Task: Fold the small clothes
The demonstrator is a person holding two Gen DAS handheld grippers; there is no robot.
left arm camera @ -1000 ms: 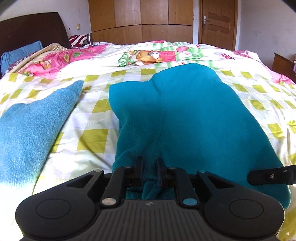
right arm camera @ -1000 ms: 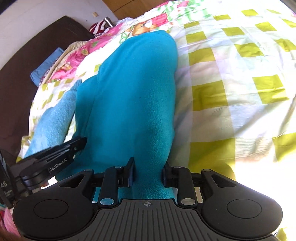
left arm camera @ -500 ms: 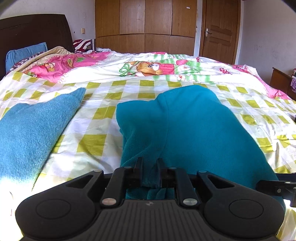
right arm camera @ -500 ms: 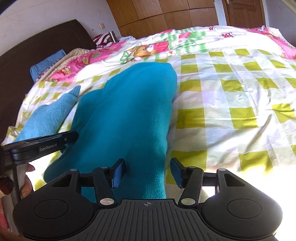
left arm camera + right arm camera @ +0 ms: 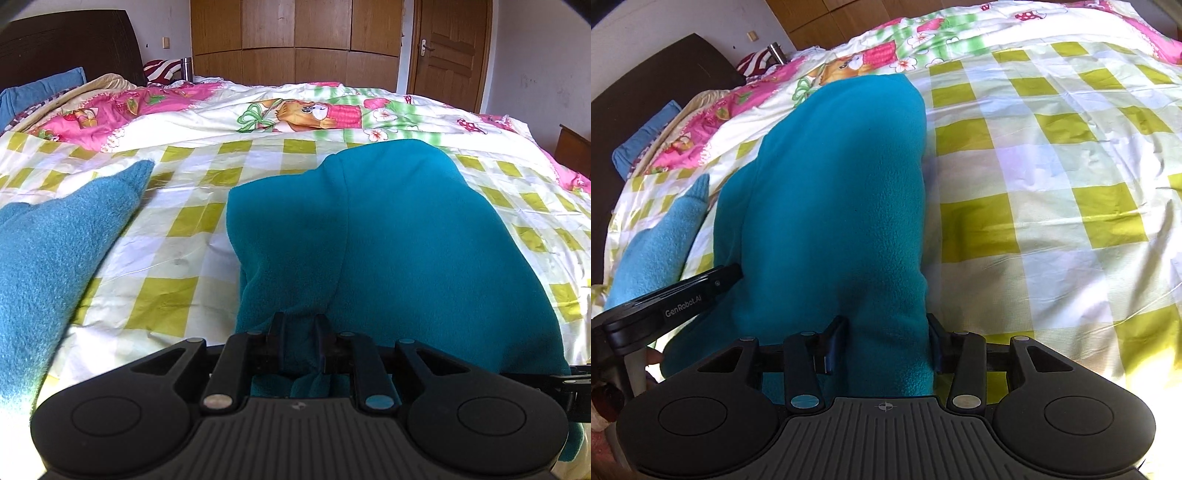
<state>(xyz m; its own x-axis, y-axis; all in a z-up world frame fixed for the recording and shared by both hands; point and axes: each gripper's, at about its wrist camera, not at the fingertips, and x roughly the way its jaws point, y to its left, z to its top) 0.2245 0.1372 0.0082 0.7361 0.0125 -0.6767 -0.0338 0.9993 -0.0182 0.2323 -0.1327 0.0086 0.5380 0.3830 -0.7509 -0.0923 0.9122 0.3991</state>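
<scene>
Centre of the frame, a teal fleece garment (image 5: 388,236) is lying on the checked bed (image 5: 177,236). The left gripper (image 5: 300,325) is pinching its near edge; the right gripper (image 5: 886,332) jaws are standing spread around it, so one-sided pulling risks skewing the fold.

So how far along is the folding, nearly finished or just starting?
Partway. The teal fleece garment lies on the checked bedspread, apparently doubled over already. The left gripper pinches its near edge; the right gripper sits open around the cloth. A lighter blue piece beside it seems still untouched.
</scene>
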